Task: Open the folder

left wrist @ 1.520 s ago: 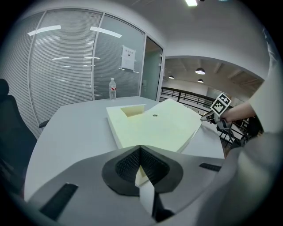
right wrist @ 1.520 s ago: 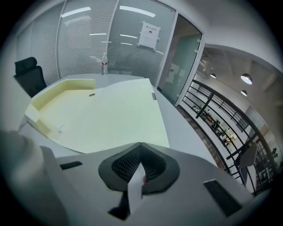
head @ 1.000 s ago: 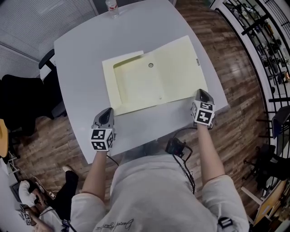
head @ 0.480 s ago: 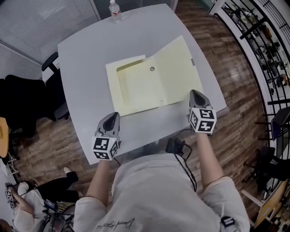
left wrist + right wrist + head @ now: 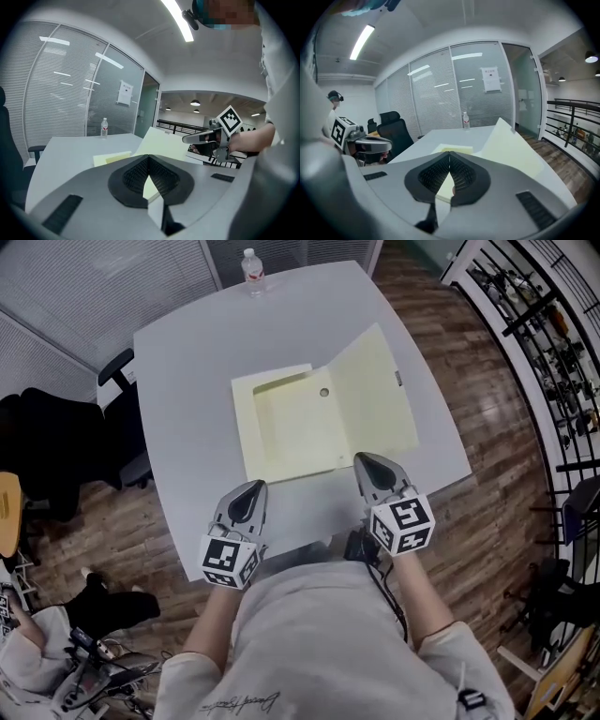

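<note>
The grey table (image 5: 187, 381) and the pale yellow folder (image 5: 300, 427) on it lie as they did a second ago. What has moved is the two grippers. Back then they were at the folder's near corners, the right one at the corner of the cover. Now both have pulled back toward the person and lifted off the table, and they are closer together. The left gripper (image 5: 255, 487) hangs at about 7 o'clock from the folder and the right gripper (image 5: 362, 459) at about 5 o'clock. Neither touches the folder. Each gripper's own view shows its jaws clenched tip to tip with nothing between them; only the folder beyond shows through the gap. With both grippers clear and the folder spread, the opening looks done, and this is probably the retreat after it. The folder sits near the middle of the table, a little toward 3 o'clock. Its cover (image 5: 375, 399) is swung out to the 3 o'clock side and does not lie flat. In both gripper views it slopes upward, so it could sag back or fall shut. The back half (image 5: 281, 427) lies flat with flaps folded in around its edges. A small round hole (image 5: 323, 392) sits near the spine, and a small dark mark (image 5: 398, 379) is on the cover's far edge. A water bottle (image 5: 251, 261) stands at the table's 12 o'clock edge, well apart from the folder.
</note>
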The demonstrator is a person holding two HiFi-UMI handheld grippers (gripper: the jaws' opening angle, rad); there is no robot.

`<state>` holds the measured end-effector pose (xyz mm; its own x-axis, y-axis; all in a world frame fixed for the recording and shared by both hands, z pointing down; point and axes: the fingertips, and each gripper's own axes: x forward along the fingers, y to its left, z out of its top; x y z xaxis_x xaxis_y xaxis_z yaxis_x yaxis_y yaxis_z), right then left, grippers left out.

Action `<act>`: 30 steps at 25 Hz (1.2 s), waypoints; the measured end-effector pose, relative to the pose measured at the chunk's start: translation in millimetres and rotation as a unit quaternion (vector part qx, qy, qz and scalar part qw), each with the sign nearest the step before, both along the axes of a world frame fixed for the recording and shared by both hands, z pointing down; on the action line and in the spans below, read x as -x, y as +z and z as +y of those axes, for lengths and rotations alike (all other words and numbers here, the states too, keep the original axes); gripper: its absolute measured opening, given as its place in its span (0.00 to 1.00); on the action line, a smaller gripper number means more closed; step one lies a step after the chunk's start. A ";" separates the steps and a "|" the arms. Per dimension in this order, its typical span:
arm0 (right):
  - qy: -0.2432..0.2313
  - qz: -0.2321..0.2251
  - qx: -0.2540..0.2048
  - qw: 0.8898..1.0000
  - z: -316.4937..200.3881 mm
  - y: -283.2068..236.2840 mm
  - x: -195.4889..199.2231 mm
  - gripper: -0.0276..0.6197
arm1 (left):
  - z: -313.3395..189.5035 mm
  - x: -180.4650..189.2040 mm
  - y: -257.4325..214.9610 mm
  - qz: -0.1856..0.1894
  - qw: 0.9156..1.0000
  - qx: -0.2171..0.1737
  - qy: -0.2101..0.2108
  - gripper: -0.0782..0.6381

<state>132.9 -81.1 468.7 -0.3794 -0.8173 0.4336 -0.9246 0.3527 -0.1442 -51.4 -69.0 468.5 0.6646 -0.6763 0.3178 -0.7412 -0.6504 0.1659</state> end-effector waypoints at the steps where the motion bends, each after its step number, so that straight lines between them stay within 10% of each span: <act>1: -0.012 -0.003 -0.002 1.000 4.0 -1.1 9.8 0.08 | 2.8 -2.7 -3.8 0.004 1.000 -0.002 0.001 0.12; 13: -0.089 -0.060 -0.008 0.994 27.5 -10.0 91.2 0.08 | 23.0 -18.7 -22.1 0.007 1.000 -0.005 0.015 0.12; 30: -0.101 -0.074 0.009 0.992 24.6 -14.1 106.2 0.08 | 16.7 -12.5 -31.4 0.003 1.000 -0.013 0.005 0.12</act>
<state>26.7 -56.5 454.6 -0.5955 -0.7104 0.3751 -0.8033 0.5250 -0.2810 -38.9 -52.3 437.1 0.6736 -0.6768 0.2969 -0.7332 -0.6625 0.1534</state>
